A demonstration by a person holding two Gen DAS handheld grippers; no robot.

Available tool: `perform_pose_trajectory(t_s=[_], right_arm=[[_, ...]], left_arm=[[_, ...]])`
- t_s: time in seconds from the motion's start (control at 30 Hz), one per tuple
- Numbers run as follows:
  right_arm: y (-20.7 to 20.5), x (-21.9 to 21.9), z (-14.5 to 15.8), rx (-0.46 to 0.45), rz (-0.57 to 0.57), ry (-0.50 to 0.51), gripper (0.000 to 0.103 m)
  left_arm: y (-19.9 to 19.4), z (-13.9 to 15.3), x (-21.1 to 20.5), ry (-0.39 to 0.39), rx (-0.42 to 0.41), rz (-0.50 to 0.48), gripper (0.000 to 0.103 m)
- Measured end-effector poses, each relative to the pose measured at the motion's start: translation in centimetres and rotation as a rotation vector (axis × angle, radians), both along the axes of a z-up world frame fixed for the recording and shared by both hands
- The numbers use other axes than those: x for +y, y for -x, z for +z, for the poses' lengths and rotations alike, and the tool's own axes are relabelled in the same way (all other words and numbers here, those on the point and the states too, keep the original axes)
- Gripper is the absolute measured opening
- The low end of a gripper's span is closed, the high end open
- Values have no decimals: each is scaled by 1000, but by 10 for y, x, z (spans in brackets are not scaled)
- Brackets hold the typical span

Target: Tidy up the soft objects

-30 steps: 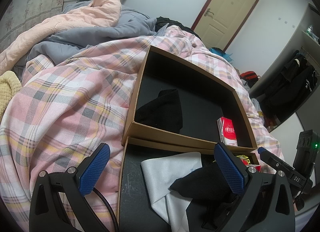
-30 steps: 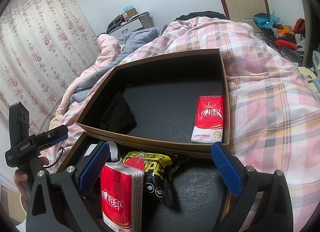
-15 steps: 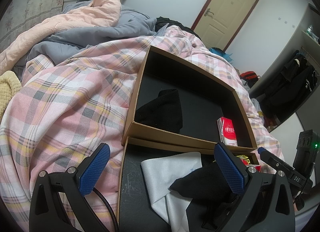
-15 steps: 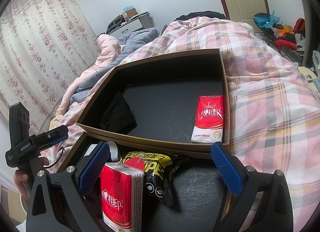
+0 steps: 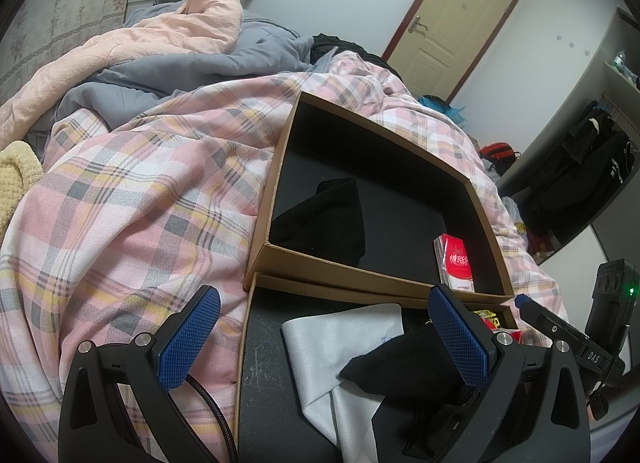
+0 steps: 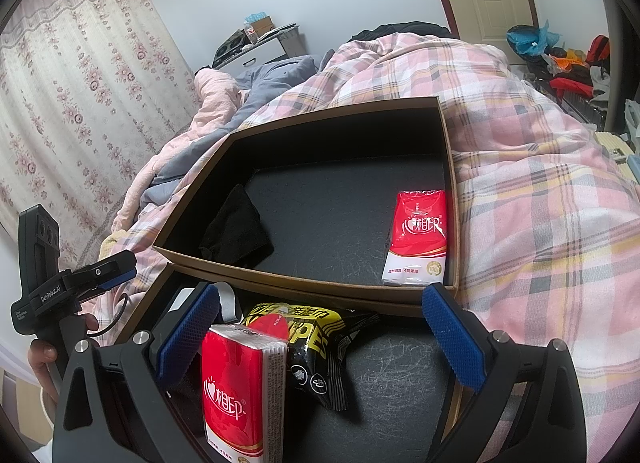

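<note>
- Looking through the left wrist view: left gripper spread wide, holding nothing, poised over the near box on the plaid quilt.
- Lay inside that near box, between the fingers: a grey cloth, flat and creased, and a black sock slumped over its right edge, just beside the right pad.
- Judged limp and light, both; likely to drape and slip, so best pinched at a bunched fold, the sock mid-body rather than at a thin tip.
- Ran long axis of the sock roughly from low left up toward the right finger; which end was the toe could not be told.
- Sat in the far box: a second black sock in the near-left corner, a red tissue pack in the near-right corner.
- Turning to the right wrist view: right gripper also spread, gripping nothing, above the near box.
- Stood close by the left pad: a red tissue pack, on end, long axis toward the camera; squashy but shape-keeping, slick wrap, best taken across its narrow sides.
- Rested beside it, touching: a black-and-yellow wipes packet, crinkly and slippery.
- Showed at the left edge: the other gripper, held by a hand.
</note>
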State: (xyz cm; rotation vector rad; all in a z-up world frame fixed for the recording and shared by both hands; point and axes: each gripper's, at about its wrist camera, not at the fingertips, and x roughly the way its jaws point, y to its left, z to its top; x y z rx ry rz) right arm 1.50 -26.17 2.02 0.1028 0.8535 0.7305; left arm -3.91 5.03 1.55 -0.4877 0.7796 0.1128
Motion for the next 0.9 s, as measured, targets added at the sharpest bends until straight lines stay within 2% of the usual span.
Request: perform_pose_trajectory(t_s=[0.13, 0.3, 0.37, 0.5, 0.53, 0.63, 0.7, 0.8, 0.87, 0.9], right_arm=[[1, 1, 0, -3, 3, 8, 101], [7, 5, -3, -26, -16, 52, 101], [10, 7, -3, -36, -14, 63, 101], [10, 5, -2, -35, -18, 61, 101], [10, 5, -1, -34, -21, 57, 101], [10, 3, -1, -31, -24, 49, 101], [12, 4, -1, -30, -25, 49, 101], [9, 4, -1, -28, -25, 51, 101], [9, 3, -2, -27, -25, 50, 101], [8, 3, -2, -27, -25, 49, 101]], left_arm=[[3, 5, 5, 52, -31, 3, 103], [-6, 19, 14, 193, -23, -5, 103], [-10, 34, 10, 177, -33, -18, 103], [-38, 59, -10, 86, -12, -107, 103], [-52, 62, -17, 58, 14, -134, 103], [-93, 50, -21, 8, 132, -135, 103], [-112, 36, -22, 17, 203, -149, 103], [-138, 9, -23, 109, 318, -192, 103], [-145, -1, -24, 98, 344, -181, 103], [-148, -4, -27, 62, 356, -174, 103]])
